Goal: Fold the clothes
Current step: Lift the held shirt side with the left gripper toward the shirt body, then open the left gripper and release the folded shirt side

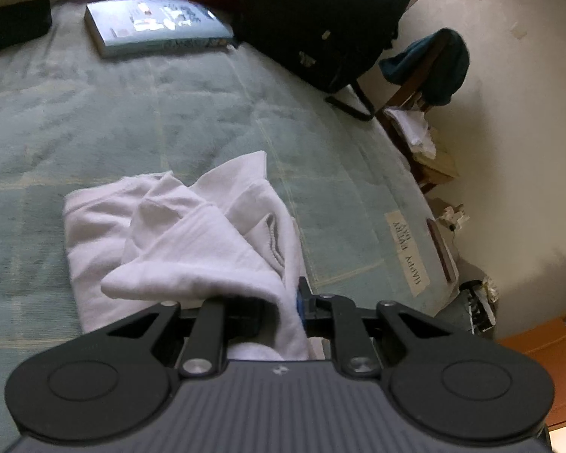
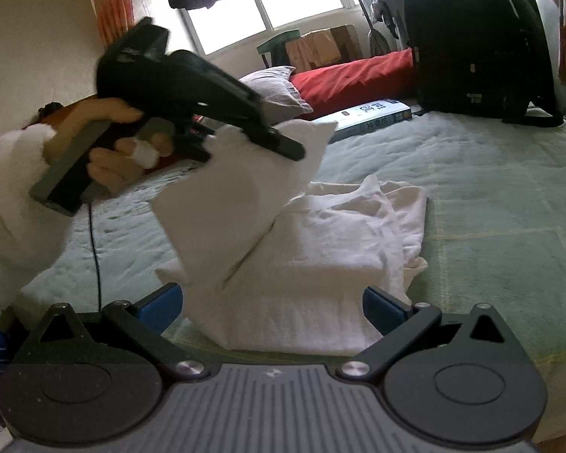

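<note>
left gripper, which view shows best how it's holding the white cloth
The right wrist view: the whole left gripper shows, lifting a flap of the white cloth. The left wrist view shows only cloth bunched between its fingers.

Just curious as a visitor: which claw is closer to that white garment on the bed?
Left. The left claw is clamped on a lifted fold of the white garment. The right claw hangs open at the garment's near edge, gripping nothing.
</note>
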`<action>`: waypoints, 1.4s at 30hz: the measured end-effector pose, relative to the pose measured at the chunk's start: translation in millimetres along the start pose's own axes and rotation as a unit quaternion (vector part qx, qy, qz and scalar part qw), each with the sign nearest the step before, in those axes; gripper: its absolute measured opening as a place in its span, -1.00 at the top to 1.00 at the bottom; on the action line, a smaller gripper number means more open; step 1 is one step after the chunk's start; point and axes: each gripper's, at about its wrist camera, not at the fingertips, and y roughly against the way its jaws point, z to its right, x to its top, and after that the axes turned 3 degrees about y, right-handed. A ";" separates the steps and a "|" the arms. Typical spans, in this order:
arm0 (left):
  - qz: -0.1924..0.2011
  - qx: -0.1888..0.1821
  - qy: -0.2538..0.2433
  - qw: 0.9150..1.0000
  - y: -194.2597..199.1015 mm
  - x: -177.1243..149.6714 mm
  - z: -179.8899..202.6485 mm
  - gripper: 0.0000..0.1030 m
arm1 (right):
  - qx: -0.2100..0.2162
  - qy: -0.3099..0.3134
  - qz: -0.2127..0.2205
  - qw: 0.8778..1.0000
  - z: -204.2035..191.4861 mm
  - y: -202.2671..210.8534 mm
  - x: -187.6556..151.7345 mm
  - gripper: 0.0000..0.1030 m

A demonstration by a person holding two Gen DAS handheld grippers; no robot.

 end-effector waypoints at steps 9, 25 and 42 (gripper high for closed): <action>-0.024 0.018 0.005 1.000 -39.5 5.2 13.9 0.71 | -0.001 -0.007 0.004 1.000 5.6 4.0 -1.1 -1.00; -0.060 0.003 -0.009 0.998 -84.8 -3.2 11.6 0.25 | -0.013 -0.009 -0.011 1.000 4.5 -0.3 -2.9 -1.00; -0.038 -0.091 -0.047 0.994 -38.9 -9.4 11.4 -0.47 | -0.018 -0.030 -0.017 0.999 11.8 -6.2 -3.3 -1.00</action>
